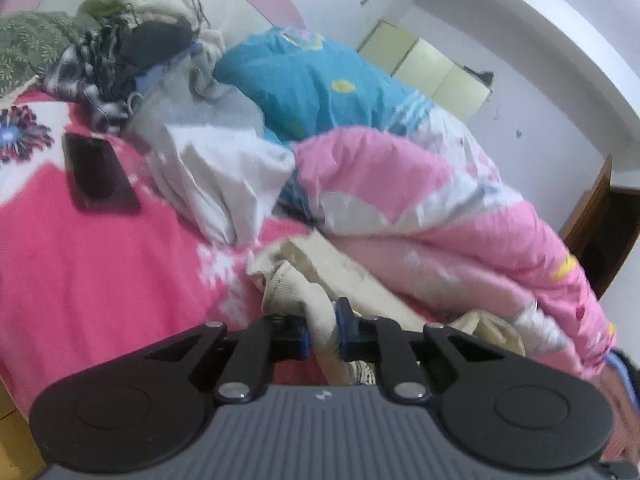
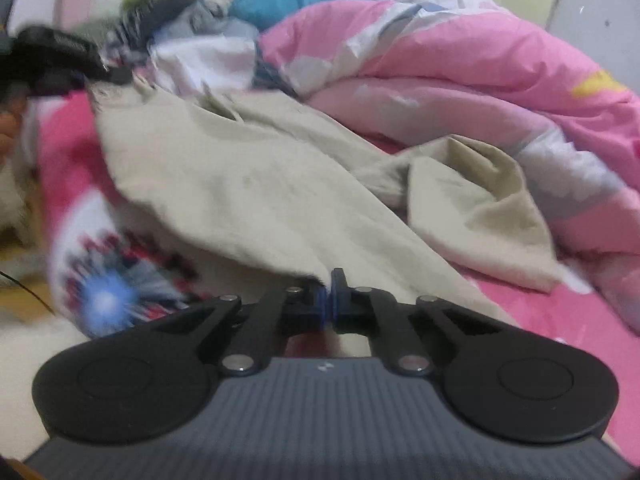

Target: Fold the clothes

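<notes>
A beige garment (image 2: 240, 184) lies spread over the pink flowered bedsheet (image 2: 560, 320), stretched between both grippers. My right gripper (image 2: 328, 300) is shut on the garment's near edge, with cloth pinched between the blue pads. In the left wrist view my left gripper (image 1: 322, 332) is shut on a bunched fold of the same beige garment (image 1: 320, 272), which rises up between its pads. The right wrist view shows the left gripper (image 2: 108, 74) as a blurred black shape at the garment's far left corner.
A pink quilt (image 1: 460, 216) and a blue quilt (image 1: 320, 80) are heaped on the right of the bed. White cloth (image 1: 216, 176) and a pile of mixed clothes (image 1: 132, 52) lie behind. A black phone (image 1: 100, 172) rests on the sheet at left.
</notes>
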Motion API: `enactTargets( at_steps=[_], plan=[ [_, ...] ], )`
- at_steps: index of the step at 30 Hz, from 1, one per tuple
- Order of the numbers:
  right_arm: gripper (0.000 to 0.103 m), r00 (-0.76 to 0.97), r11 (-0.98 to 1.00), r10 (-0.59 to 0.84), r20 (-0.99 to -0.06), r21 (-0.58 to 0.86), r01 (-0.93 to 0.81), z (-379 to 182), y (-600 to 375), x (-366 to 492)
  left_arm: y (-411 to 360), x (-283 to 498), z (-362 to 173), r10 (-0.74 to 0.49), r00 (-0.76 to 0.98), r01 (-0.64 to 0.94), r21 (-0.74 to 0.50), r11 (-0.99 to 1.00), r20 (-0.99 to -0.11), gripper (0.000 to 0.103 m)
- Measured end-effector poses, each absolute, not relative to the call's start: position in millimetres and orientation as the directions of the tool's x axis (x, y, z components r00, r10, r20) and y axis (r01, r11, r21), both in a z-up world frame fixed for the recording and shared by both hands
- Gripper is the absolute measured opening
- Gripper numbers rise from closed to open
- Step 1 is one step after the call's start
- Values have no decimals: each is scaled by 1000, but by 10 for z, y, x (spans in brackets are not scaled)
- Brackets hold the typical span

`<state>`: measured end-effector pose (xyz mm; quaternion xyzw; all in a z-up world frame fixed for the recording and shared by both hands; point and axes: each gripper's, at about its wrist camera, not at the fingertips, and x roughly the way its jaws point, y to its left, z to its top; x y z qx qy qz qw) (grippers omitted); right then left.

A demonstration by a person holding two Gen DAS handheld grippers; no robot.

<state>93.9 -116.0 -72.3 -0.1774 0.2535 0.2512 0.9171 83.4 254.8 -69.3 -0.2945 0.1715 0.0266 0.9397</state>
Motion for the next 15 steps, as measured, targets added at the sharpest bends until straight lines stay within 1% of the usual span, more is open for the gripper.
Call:
enactTargets(
  at_steps=[4,6,8,11,13,15],
  plan=[
    [1,659,741,503,-559,-113,-662,-428,-1039,765,2994,800,-599,-50,934,-182,-589,787,-355,12],
    [1,605,688,553,-573,-94,-719,-383,-933,658,3177,784,-661,-57,920,-203,-597,776,-387,12],
    [1,558,639,574,-599,-98,-763,-461,-809,583,3336,788,-818,-74,900,-232,-615,754,-430,11],
    [1,502,615,560,-659,-75,-785,-741,-662,593,3496,792,-1109,-107,874,-272,-660,701,-473,11],
    [1,488,618,548,-679,-65,-784,-833,-622,604,3555,758,-1152,-127,878,-263,-688,676,-461,11],
    [1,485,607,555,-675,-70,-791,-781,-604,546,3576,722,-1071,-124,896,-231,-687,689,-426,11]
  ],
)
